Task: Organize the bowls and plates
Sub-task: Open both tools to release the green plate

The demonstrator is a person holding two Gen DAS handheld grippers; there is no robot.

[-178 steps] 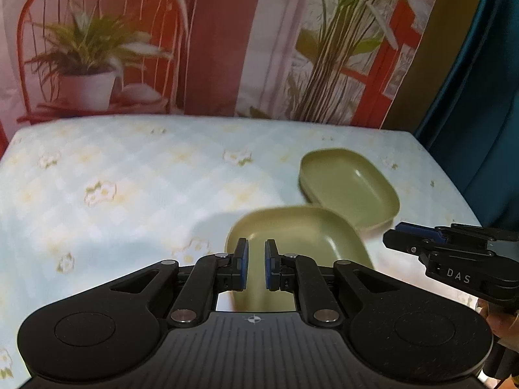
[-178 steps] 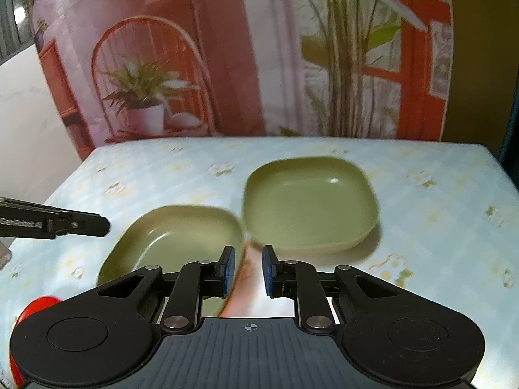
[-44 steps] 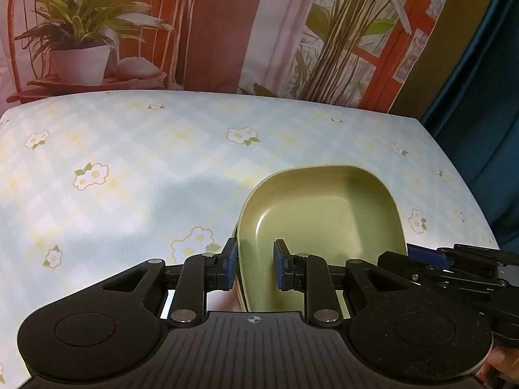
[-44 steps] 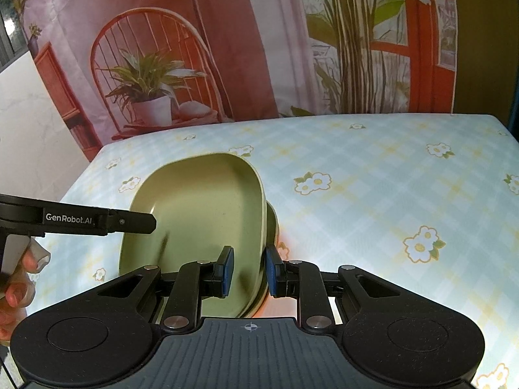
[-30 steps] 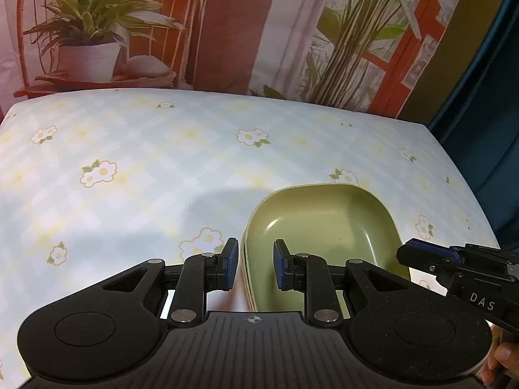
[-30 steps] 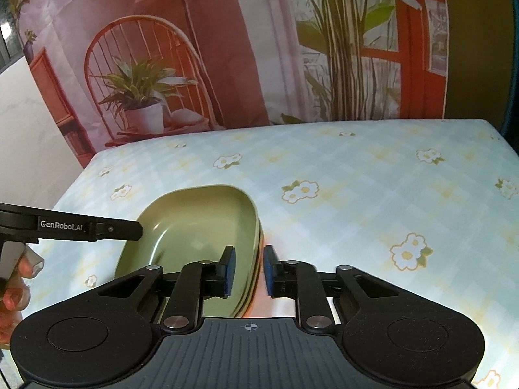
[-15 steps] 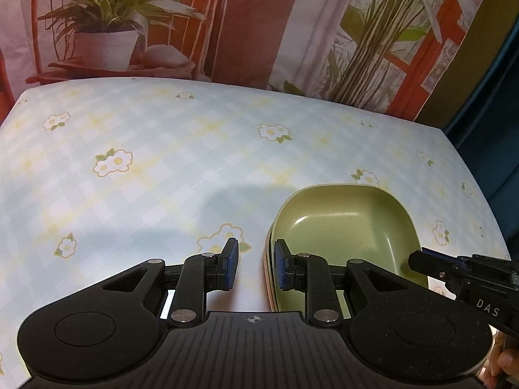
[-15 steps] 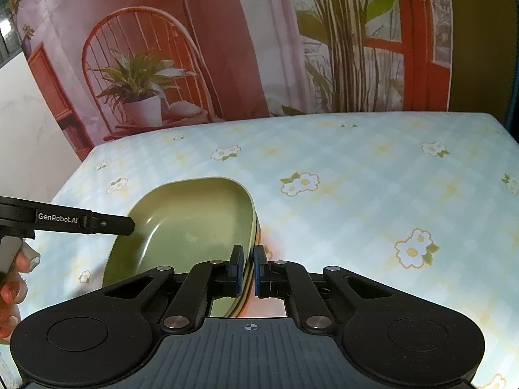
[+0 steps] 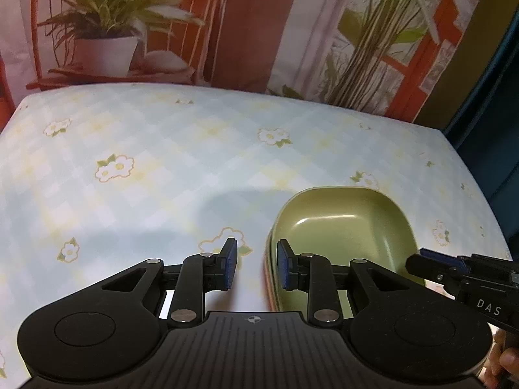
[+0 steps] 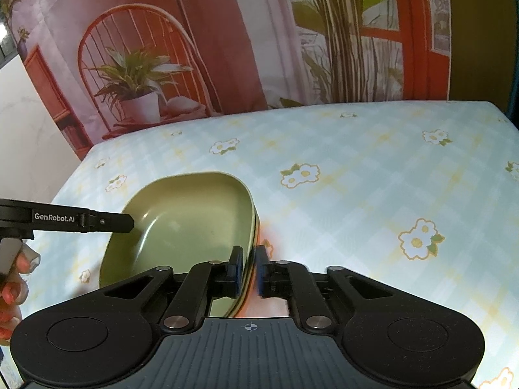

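Two tools straddling stacked green plates (image 9: 343, 223), left tool (image 9: 256, 267) parting, right tool (image 10: 248, 270) narrowly apart, just released.

**A staged home corner**

A surface (image 10: 373, 162) under a pale checked cloth with daisies stands before a printed backdrop (image 10: 227, 32) of a chair, potted plant and red window frame. A dark teal curtain (image 9: 486, 113) hangs at the side: domestic, but set up.
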